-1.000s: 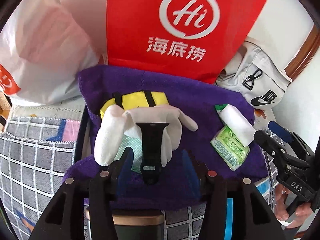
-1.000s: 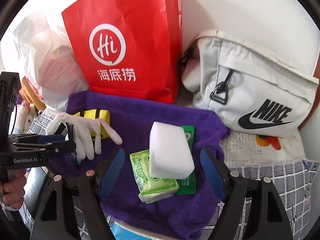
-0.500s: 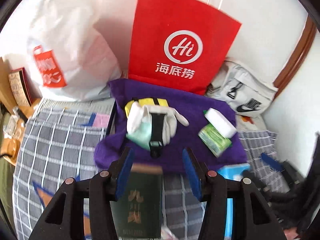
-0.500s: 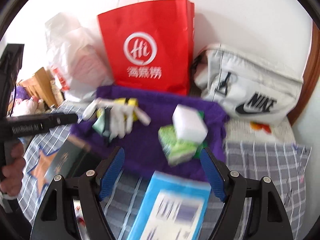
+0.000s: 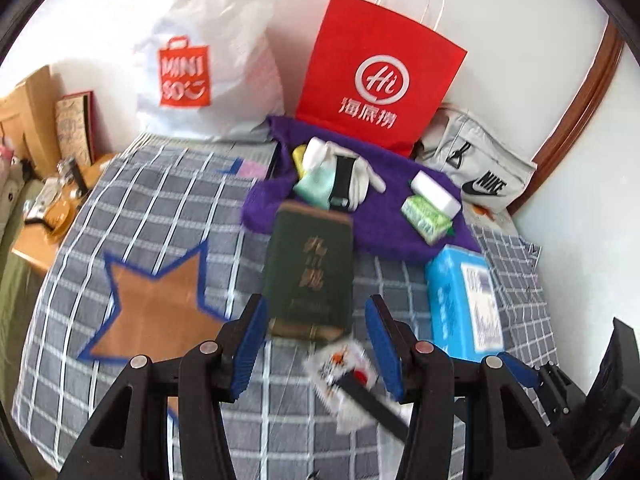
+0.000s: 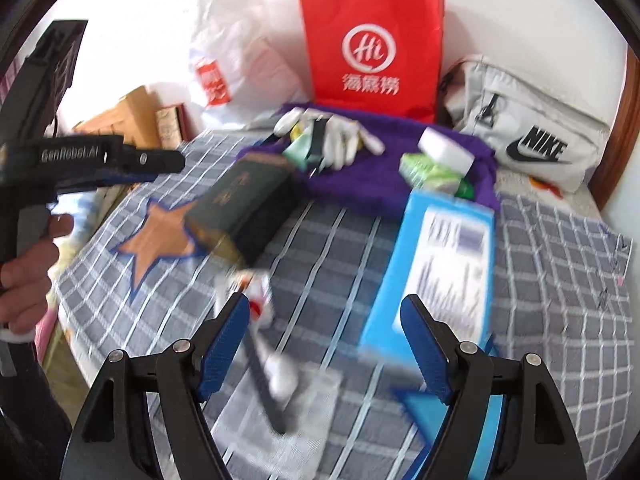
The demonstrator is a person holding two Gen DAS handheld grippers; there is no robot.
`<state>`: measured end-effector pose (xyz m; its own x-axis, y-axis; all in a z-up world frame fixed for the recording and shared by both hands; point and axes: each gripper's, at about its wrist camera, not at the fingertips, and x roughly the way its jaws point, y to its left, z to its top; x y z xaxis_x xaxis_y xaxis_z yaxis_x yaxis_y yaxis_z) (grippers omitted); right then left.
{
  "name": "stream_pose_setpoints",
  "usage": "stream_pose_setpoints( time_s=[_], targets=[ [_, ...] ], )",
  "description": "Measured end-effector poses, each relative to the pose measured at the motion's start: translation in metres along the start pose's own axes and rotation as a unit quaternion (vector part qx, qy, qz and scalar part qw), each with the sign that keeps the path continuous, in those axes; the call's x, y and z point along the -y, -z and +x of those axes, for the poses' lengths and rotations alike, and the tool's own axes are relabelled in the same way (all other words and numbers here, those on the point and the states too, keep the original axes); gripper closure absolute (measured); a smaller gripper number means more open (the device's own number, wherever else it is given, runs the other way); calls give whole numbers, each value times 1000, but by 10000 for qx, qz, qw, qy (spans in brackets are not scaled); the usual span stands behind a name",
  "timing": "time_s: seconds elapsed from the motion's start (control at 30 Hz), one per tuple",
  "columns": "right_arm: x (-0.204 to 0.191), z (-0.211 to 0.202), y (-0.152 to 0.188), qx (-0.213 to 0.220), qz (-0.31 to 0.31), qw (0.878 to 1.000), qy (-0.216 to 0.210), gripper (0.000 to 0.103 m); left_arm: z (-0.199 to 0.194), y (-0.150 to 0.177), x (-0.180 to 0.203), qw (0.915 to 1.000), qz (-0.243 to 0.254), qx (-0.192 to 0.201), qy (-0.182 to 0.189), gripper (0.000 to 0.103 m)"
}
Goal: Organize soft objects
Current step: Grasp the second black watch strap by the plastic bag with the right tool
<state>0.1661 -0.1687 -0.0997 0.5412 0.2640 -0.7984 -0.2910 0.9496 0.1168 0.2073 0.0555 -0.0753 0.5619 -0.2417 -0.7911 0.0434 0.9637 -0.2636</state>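
A bed with a grey checked cover (image 5: pixel 168 200) stood against a white wall (image 5: pixel 520 20). A curved dark wooden headboard (image 5: pixel 576 112) ran along the right side. A light wooden bedside cabinet (image 5: pixel 36 248) stood left. Bright, even daylight.

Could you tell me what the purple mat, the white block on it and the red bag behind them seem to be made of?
Purple mat: looks like terry or fleece cloth, matte and fuzzy, with soft rumpled edges.
White block: probably foam sponge, matte, uniformly white with squared edges; blur leaves it open.
Red bag: likely paper, smooth, standing stiffly with sharp creases and thin white cord handles.
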Motion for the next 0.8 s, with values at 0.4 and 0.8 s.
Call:
stream_pose_setpoints(
  time_s=[0.4,0.8],
  targets=[
    [-17,24,77,-492,94,9982,-334,54,-15,61,-18,9998,-181,-92,-51,54],
    [-49,37,91,-287,-522,9974,-397,99,-17,78,-29,9992,-238,-197,-256,54]
  ],
)
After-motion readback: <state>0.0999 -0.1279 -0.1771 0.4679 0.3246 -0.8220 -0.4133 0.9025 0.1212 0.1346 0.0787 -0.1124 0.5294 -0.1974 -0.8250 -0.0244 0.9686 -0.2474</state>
